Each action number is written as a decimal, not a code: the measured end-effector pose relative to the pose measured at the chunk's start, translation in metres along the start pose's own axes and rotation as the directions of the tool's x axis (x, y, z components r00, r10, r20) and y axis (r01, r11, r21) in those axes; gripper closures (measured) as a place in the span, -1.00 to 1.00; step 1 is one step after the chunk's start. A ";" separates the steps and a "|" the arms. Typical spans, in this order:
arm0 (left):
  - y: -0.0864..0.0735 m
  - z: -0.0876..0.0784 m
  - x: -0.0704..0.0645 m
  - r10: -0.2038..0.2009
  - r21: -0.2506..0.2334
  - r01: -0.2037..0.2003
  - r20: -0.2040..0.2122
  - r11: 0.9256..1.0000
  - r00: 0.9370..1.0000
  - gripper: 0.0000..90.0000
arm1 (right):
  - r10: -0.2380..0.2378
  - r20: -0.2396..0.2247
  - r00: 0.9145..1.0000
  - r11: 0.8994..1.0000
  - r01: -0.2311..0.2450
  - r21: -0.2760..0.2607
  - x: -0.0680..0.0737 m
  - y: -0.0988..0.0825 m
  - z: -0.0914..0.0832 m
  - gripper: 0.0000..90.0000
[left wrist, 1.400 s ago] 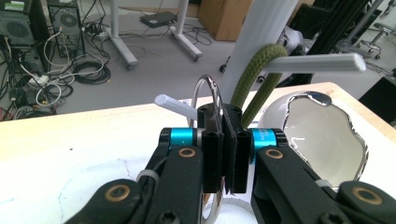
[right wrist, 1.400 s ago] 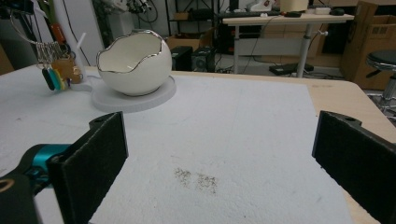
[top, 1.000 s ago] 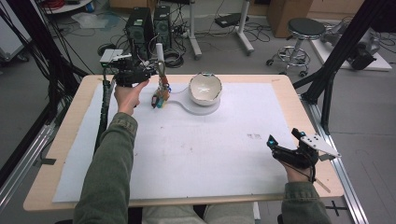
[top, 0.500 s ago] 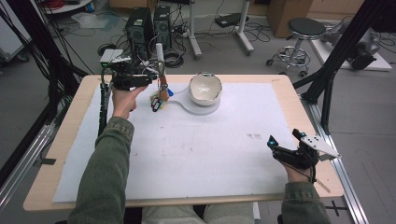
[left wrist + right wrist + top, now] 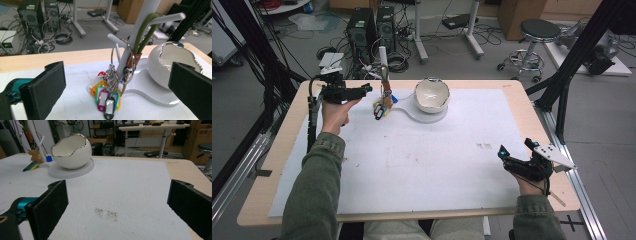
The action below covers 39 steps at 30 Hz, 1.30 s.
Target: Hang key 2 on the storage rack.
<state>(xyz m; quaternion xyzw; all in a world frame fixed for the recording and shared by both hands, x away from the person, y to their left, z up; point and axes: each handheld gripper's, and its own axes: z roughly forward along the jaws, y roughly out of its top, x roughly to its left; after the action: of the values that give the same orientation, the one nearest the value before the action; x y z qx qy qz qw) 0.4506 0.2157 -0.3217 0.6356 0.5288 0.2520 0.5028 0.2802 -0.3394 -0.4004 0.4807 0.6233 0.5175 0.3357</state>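
Note:
A white peg stand (image 5: 383, 65) rises at the table's far side. A metal key ring (image 5: 122, 62) hangs from its lower peg, and a bunch of coloured key tags (image 5: 106, 97) under it rests on the white mat. A green cord loop (image 5: 145, 30) hangs from the upper peg. My left gripper (image 5: 364, 90) is level, a little left of the stand and pointing at it. Its jaws have just been opening and stand wide apart with nothing pressed between them (image 5: 117, 75). My right gripper (image 5: 515, 149) rests open near the front right corner (image 5: 116, 195).
A white egg-shaped bowl (image 5: 431, 94) with a jagged rim sits on the stand's round white base (image 5: 432, 117), right of the pegs. A white mat (image 5: 422, 165) covers most of the wooden table (image 5: 277, 165). Computer towers, cables and a stool stand on the floor behind.
My left gripper has drawn back to the left, away from the stand, with its jaws opened. The key ring stays on the peg. The right gripper has not moved.

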 end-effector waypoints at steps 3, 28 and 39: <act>-0.004 -0.007 -0.001 0.022 -0.003 -0.022 -0.021 1.000 1.000 -0.96 | 0.001 0.000 1.000 1.000 -0.001 0.001 0.000 0.000 0.000 -0.94; -0.054 -0.048 0.010 -0.009 -0.046 0.006 -0.074 0.999 0.997 -0.96 | -0.001 0.002 1.000 1.000 0.001 0.000 -0.001 -0.001 0.000 -0.94; -0.077 -0.068 0.020 -0.028 -0.067 0.021 -0.100 0.998 0.995 -0.96 | -0.010 0.003 1.000 1.000 0.010 0.009 0.001 -0.002 0.000 -0.94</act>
<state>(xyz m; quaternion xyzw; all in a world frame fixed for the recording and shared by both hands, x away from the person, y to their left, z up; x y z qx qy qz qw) 0.3666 0.2543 -0.3701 0.5986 0.5528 0.2949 0.4991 0.2796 -0.3384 -0.4022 0.4801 0.6275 0.5122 0.3368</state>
